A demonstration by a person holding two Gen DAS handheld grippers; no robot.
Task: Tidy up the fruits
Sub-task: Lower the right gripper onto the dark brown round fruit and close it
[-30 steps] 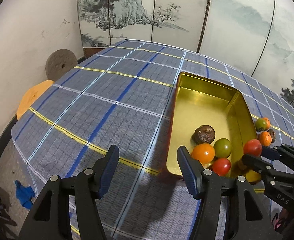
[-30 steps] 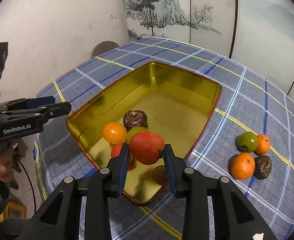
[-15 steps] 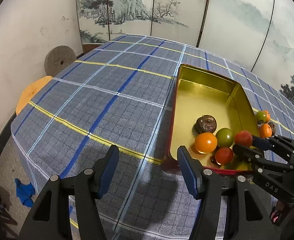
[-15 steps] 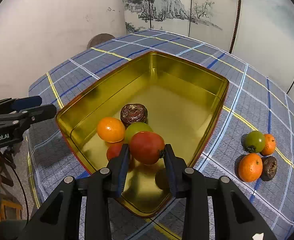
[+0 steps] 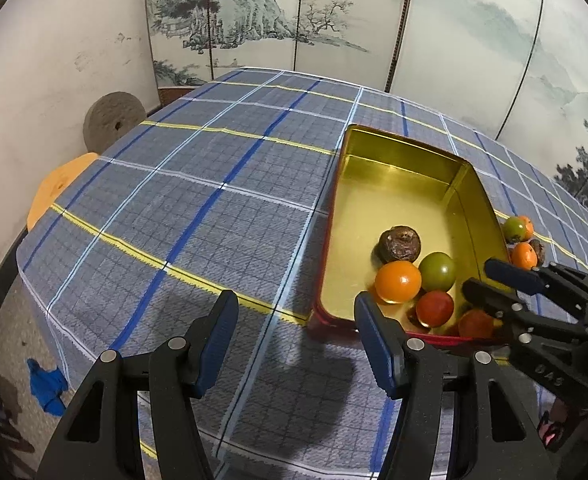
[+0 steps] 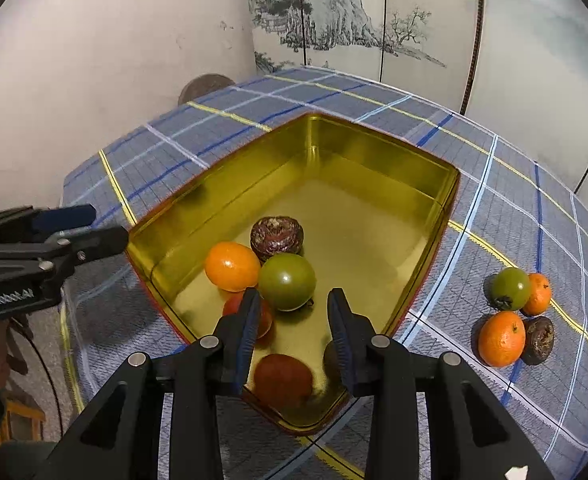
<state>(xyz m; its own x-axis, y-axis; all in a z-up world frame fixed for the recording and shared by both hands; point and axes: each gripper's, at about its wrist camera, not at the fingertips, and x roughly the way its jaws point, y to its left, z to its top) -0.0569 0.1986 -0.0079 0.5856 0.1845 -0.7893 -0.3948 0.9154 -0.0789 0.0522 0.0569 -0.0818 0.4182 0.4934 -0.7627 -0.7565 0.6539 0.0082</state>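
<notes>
Tomato [image 6: 282, 380] lay in the tin's [image 6: 373, 148] near corner, below the right claw [image 6: 294, 312].
Both claws stood open and empty; four loose fruits [image 6: 509, 320] waited right of the tin, nearer the right claw than the left [image 5: 294, 320].

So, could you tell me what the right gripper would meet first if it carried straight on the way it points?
Most likely the green tomato in the gold tin, which sits just ahead between its open jaws; depth is hard to judge.
</notes>
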